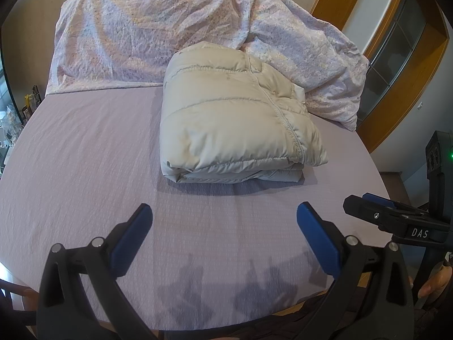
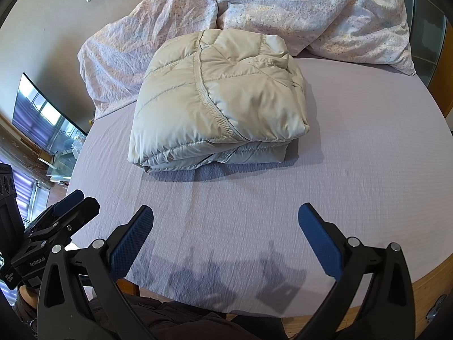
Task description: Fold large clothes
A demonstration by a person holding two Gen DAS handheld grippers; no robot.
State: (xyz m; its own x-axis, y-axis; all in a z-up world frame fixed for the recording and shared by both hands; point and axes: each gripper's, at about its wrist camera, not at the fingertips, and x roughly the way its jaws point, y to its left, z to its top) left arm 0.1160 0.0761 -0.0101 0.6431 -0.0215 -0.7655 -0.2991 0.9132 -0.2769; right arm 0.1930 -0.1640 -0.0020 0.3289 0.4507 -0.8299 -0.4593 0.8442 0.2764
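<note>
**Jacket folded on the bed, both grippers empty**

Left wrist view: your left gripper (image 1: 225, 212) hangs over the near part of the sheet (image 1: 85, 155) with its blue pads spread wide and nothing between them. The jacket (image 1: 235, 113) lies ahead in the middle of the bed as a squarish, puffy bundle, its far edge touching the duvet (image 1: 147, 36) heaped by the wall. It looks light, soft and springy, with a smooth shell that may slide between the pads, so the layers will likely puff open if you let go carelessly. If you must move it, pinch through the stacked layers at the near fold, where the edges show, or along the thick stitched seam across the top. The right gripper (image 1: 368, 202) shows at the right edge; from here you cannot tell how its jaws stand. The tucked sleeves and the underside of the bundle are hidden.

Right wrist view: your right gripper (image 2: 226, 212) is also spread apart and empty, above the bare sheet, well short of the jacket. The left gripper pokes in at lower left, partly cut off. A screen (image 2: 42, 119) stands by the wall at left. The bundle's far side is hidden, and fisheye bending makes the bed edge hard to read.
</note>
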